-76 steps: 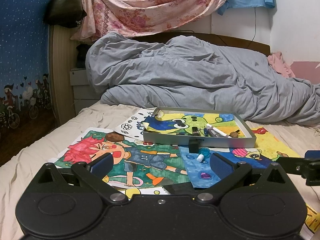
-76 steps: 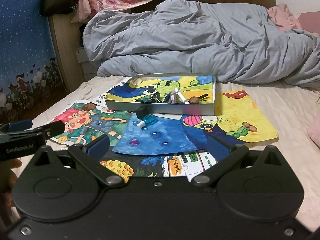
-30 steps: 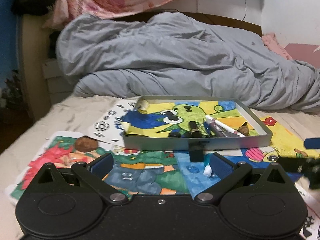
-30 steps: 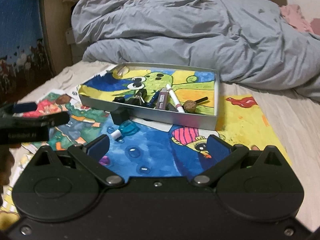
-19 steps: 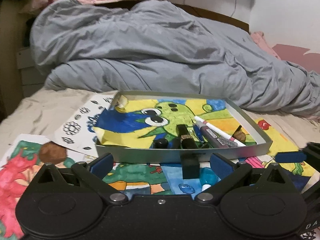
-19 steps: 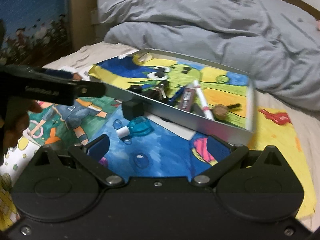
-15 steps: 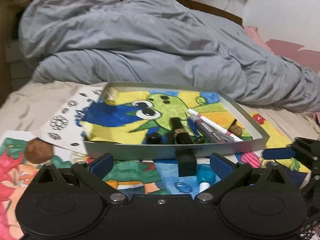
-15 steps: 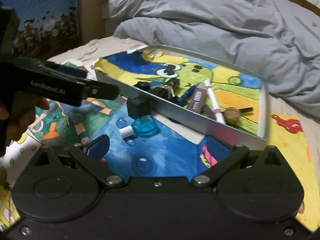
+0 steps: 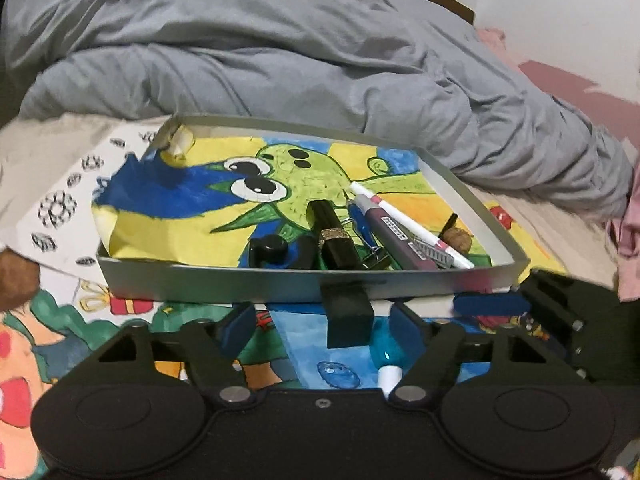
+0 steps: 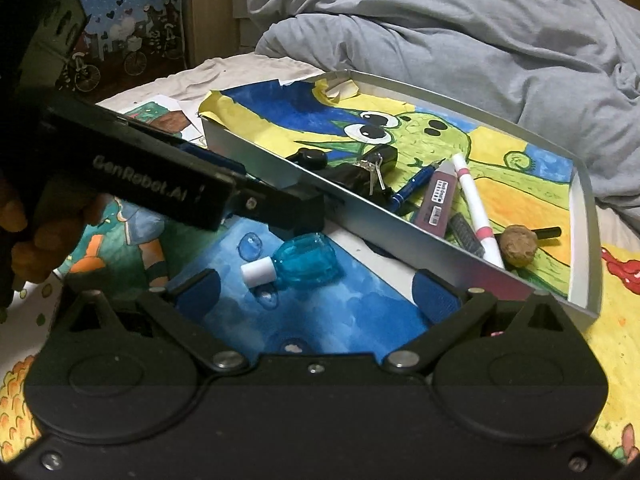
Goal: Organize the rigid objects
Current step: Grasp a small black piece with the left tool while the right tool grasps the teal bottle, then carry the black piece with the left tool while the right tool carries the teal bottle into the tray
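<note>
A small black block (image 9: 347,316) stands on the blue drawing against the near wall of a grey tray (image 9: 208,284). My left gripper (image 9: 320,327) straddles the block; its jaws are closing, with gaps still showing beside the pads. A teal bottle (image 10: 308,261) with a white cap (image 10: 258,273) lies beside the block, just ahead of my right gripper (image 10: 315,294). That gripper is wide and starting to close, with nothing between its pads. In the tray lie a black tube (image 9: 334,236), a purple tube (image 9: 390,232), a white marker (image 10: 476,208), a blue pen and a walnut (image 10: 519,246).
Painted drawings (image 10: 328,320) cover the bed sheet around the tray. A rumpled grey duvet (image 9: 280,52) is heaped behind it. A brown nut (image 9: 16,276) lies at the left, and pink cloth (image 9: 628,220) at the right. A hand (image 10: 24,236) holds the left gripper's body.
Both grippers have moved forward and down toward the tray's near wall. The left jaws have narrowed around the black block. The right gripper has come close behind the teal bottle.
</note>
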